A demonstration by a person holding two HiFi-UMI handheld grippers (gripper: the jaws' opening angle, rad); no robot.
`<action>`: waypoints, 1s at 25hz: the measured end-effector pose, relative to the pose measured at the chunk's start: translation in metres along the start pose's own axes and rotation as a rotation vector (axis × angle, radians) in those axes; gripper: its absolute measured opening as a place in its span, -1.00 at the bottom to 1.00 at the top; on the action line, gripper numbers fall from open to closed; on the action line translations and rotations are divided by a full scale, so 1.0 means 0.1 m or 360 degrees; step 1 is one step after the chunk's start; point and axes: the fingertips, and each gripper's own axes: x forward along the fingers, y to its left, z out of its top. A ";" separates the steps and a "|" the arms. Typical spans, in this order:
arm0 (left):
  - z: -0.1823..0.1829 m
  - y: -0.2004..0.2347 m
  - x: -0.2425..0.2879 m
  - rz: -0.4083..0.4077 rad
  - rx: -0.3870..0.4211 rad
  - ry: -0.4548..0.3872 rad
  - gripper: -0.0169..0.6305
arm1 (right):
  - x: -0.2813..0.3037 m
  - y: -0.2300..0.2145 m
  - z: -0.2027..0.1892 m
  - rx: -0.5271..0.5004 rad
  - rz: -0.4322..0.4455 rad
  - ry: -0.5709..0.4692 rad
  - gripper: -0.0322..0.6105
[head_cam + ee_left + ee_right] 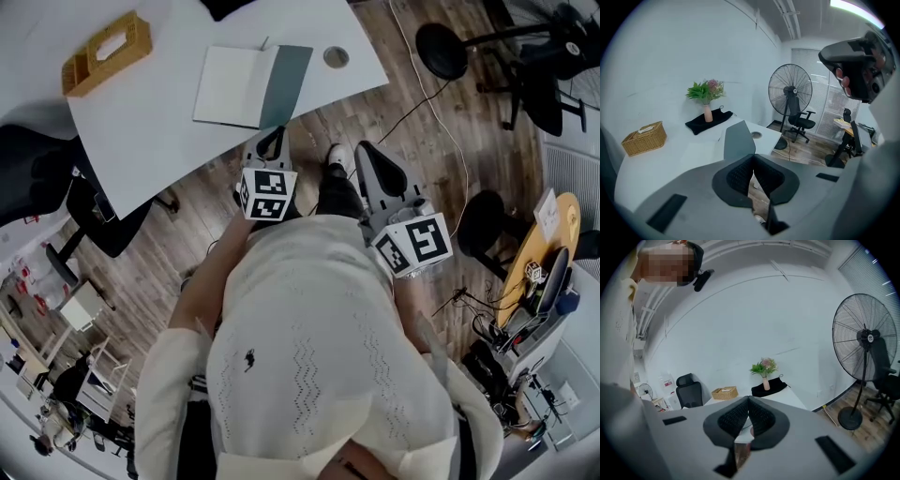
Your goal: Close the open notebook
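Observation:
The open notebook (251,86) lies near the white table's (150,131) front edge, with a white page on the left and a grey-green cover on the right. In the left gripper view the notebook (737,139) has its grey cover raised just beyond the jaws. My left gripper (273,136) hovers off the table edge, just short of the notebook, jaws shut and empty. My right gripper (366,152) is held over the floor to the right, also shut on nothing. The jaw tips of the left gripper (752,159) and of the right gripper (748,399) meet.
A wicker basket (105,53) sits at the table's far left, and a cable hole (336,57) lies right of the notebook. A black cloth with a flower vase (708,112) is at the back. A black office chair (66,183) stands left, a standing fan (790,93) and stools (441,49) right.

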 end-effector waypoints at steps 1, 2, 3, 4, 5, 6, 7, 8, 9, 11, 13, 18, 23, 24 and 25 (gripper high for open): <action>0.01 0.03 -0.02 0.0001 -0.0014 -0.0006 -0.90 | 0.00 0.01 -0.01 0.0001 -0.0004 -0.0002 -0.90; 0.01 0.05 -0.03 0.0002 -0.0024 -0.0011 -0.90 | 0.01 0.03 -0.01 0.0002 -0.0007 -0.0005 -0.90; 0.01 0.07 -0.05 0.0005 -0.0030 -0.0017 -0.90 | 0.01 0.04 -0.01 0.0003 -0.0009 -0.0008 -0.90; 0.02 0.09 -0.06 0.0009 -0.0032 -0.0023 -0.90 | 0.02 0.05 -0.01 0.0005 -0.0012 -0.0012 -0.90; 0.03 0.11 -0.08 0.0014 -0.0033 -0.0028 -0.90 | 0.02 0.05 -0.01 0.0007 -0.0014 -0.0016 -0.90; 0.03 0.13 -0.09 0.0021 -0.0035 -0.0034 -0.90 | 0.02 0.06 -0.01 0.0009 -0.0015 -0.0020 -0.90; 0.03 0.16 -0.10 0.0028 -0.0039 -0.0040 -0.90 | 0.02 0.07 -0.01 0.0011 -0.0017 -0.0023 -0.90; 0.04 0.19 -0.12 0.0036 -0.0045 -0.0045 -0.90 | 0.02 0.08 -0.01 0.0011 -0.0019 -0.0024 -0.90; 0.04 0.21 -0.13 0.0045 -0.0053 -0.0051 -0.90 | 0.02 0.09 -0.01 0.0011 -0.0019 -0.0024 -0.90; 0.05 0.28 -0.17 0.0063 -0.0070 -0.0064 -0.90 | 0.03 0.11 -0.01 0.0008 -0.0017 -0.0028 -0.90; 0.07 0.34 -0.20 0.0081 -0.0079 -0.0077 -0.90 | 0.04 0.13 0.00 0.0004 -0.0015 -0.0034 -0.90; 0.13 0.45 -0.28 0.0120 -0.0086 -0.0096 -0.90 | 0.05 0.16 0.02 -0.0005 -0.0014 -0.0042 -0.90; 0.15 0.56 -0.33 0.0160 -0.0123 -0.0115 -0.90 | 0.10 0.20 0.04 -0.0011 -0.0013 -0.0046 -0.90; 0.15 0.58 -0.34 0.0166 -0.0127 -0.0117 -0.90 | 0.10 0.21 0.05 -0.0014 -0.0011 -0.0047 -0.90; 0.14 0.60 -0.35 0.0170 -0.0130 -0.0118 -0.90 | 0.11 0.23 0.05 -0.0017 -0.0009 -0.0047 -0.90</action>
